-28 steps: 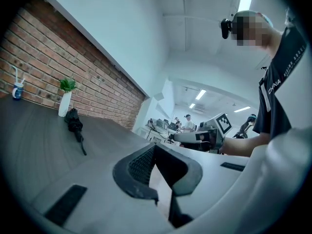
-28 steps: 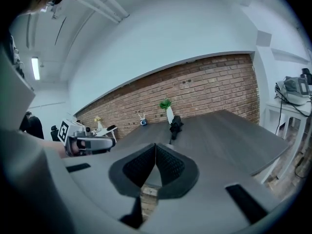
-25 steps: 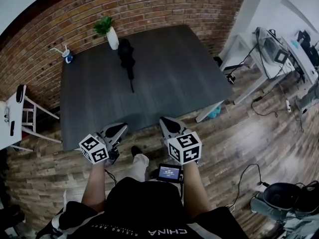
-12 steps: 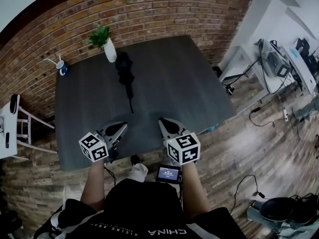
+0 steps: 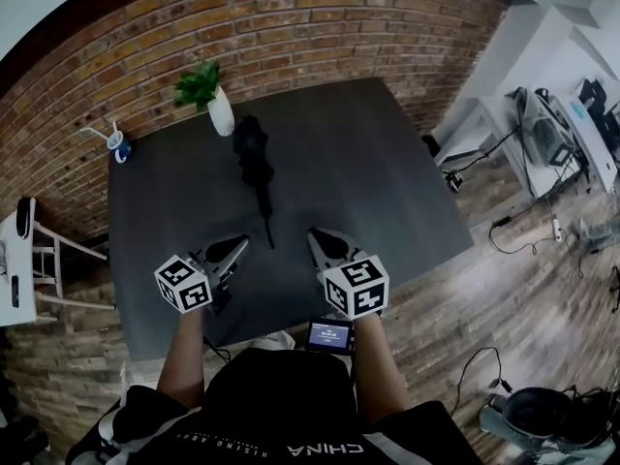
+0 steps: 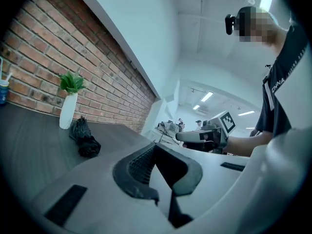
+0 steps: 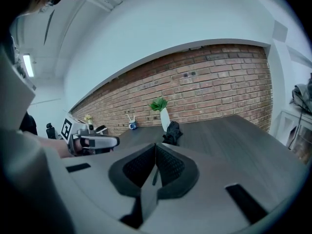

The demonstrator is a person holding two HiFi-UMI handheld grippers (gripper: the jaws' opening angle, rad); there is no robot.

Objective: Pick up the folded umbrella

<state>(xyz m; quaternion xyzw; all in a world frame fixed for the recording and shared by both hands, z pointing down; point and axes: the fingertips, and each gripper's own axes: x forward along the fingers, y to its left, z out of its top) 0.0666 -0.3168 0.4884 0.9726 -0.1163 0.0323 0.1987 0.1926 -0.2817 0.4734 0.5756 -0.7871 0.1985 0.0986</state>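
The folded black umbrella [image 5: 254,158] lies on the dark grey table [image 5: 387,192], towards the far side, its thin end pointing at me. My left gripper [image 5: 234,246] and right gripper [image 5: 319,236] hang side by side over the table's near part, both shut and empty, short of the umbrella. In the left gripper view the umbrella [image 6: 84,139] lies ahead to the left of the closed jaws [image 6: 156,148], and the right gripper [image 6: 204,136] shows at the right. In the right gripper view the umbrella [image 7: 171,132] sits straight beyond the closed jaws [image 7: 156,149].
A white vase with a green plant [image 5: 219,110] stands right behind the umbrella by the brick wall [image 5: 291,27]. A cup with a straw [image 5: 120,146] is at the far left corner. A white stool [image 5: 44,250] stands left of the table, a white desk [image 5: 542,129] and cables right.
The table and umbrella have drawn nearer in the head view. Both grippers, earlier over the wooden floor at the table's edge, are now above the tabletop. Jaws stayed shut.
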